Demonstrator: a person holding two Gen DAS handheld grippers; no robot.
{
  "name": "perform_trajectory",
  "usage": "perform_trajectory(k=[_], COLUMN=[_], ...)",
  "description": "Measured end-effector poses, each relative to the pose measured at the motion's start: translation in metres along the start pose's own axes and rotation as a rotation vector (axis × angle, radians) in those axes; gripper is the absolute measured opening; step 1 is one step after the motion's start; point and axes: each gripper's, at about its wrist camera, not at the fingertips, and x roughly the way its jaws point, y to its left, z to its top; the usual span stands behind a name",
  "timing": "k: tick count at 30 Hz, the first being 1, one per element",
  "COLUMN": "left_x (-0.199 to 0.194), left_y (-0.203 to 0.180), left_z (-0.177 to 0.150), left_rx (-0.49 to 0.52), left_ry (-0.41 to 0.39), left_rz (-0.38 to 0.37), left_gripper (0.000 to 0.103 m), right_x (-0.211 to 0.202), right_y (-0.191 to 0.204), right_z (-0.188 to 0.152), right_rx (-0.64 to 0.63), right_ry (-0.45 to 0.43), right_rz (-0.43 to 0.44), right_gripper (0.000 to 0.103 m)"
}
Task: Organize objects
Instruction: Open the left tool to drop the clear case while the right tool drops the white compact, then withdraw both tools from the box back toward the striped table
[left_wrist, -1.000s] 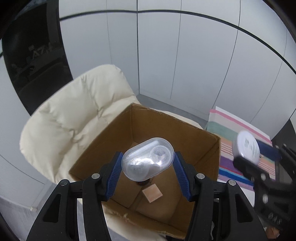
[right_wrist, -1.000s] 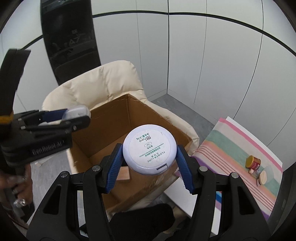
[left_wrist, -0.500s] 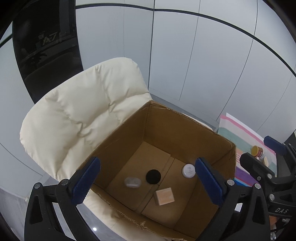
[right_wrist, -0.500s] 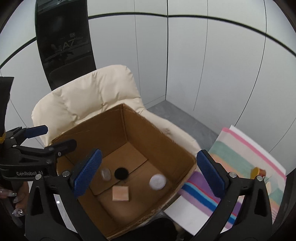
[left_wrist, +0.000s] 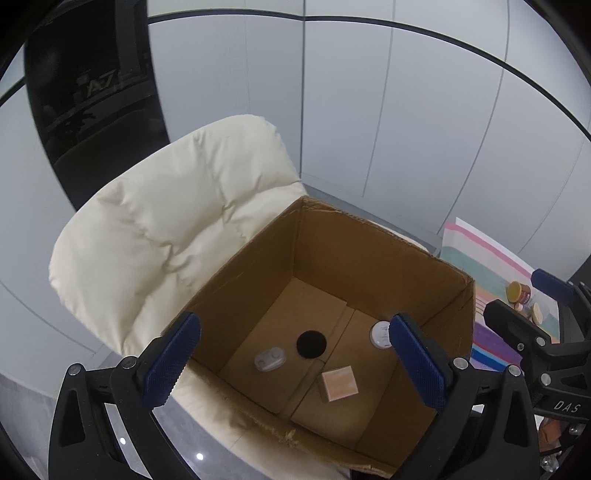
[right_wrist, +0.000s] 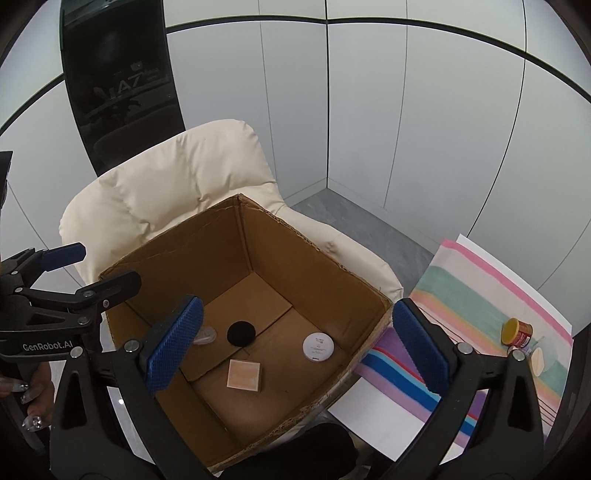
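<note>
Left tongs (left_wrist: 293, 363) gape empty over cardboard box (right_wrist: 314, 251); right tongs (right_wrist: 297, 345) likewise. Box holds four items. Remaining yellow-lidded jar (right_wrist: 516, 331) lies far right on striped mat (right_wrist: 461, 280); right hand nearer.

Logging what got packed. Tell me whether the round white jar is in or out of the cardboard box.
In. The round white jar lies flat on the floor of the brown cardboard box, label side up, near the right wall, apart from the tan square block.

Even, soft overhead light, bright on the wall panels (left_wrist: 406, 129); the cardboard box (right_wrist: 314, 266) interior sits in mild shadow. Strong fisheye bending and dark vignetting at edges; focus sharp.
</note>
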Motion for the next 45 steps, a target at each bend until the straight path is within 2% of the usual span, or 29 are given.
perform_trajectory(k=[6, 12, 17, 20, 23, 27, 34, 39, 45], left_x=[-0.025, -0.058, -0.084, -0.099, -0.107, -0.108, -0.109, -0.101, -0.095], left_y=[0.012, 0.024, 0.032, 0.032, 0.033, 0.036, 0.028, 0.023, -0.003], left_z=[-0.015, -0.054, -0.087, -0.1, -0.104, -0.104, -0.102, -0.101, -0.099], left_rx=[-0.022, -0.015, -0.02, -0.005, -0.005, -0.028, 0.008, 0.028, 0.081], left_ry=[0.01, 0.046, 0.089, 0.076, 0.054, 0.062, 0.029, 0.039, 0.031], left_rz=[0.031, 0.071, 0.033, 0.032, 0.048, 0.027, 0.055, 0.058, 0.021], left_gripper=[0.103, 0.103, 0.103, 0.103, 0.103, 0.103, 0.103, 0.103, 0.103], right_x=[-0.013, -0.05, -0.077, -0.09, -0.101, -0.11, -0.127, -0.133, -0.143], right_y=[-0.002, 0.002, 0.015, 0.025, 0.031, 0.031, 0.021, 0.001, -0.026], right_z=[-0.005, -0.022, -0.057, -0.083, -0.102, -0.114, -0.109, -0.111, -0.114], right_rx=[0.028, 0.025, 0.005, -0.03, -0.047, -0.05, -0.02, 0.024, 0.089], right_ry=[0.036, 0.043, 0.079, 0.12, 0.146, 0.149, 0.1, 0.094, 0.076], right_rz=[0.017, 0.009, 0.016, 0.018, 0.029, 0.012, -0.021, -0.047, -0.094], right_gripper=[0.103, 0.103, 0.103, 0.103, 0.103, 0.103, 0.103, 0.103, 0.103])
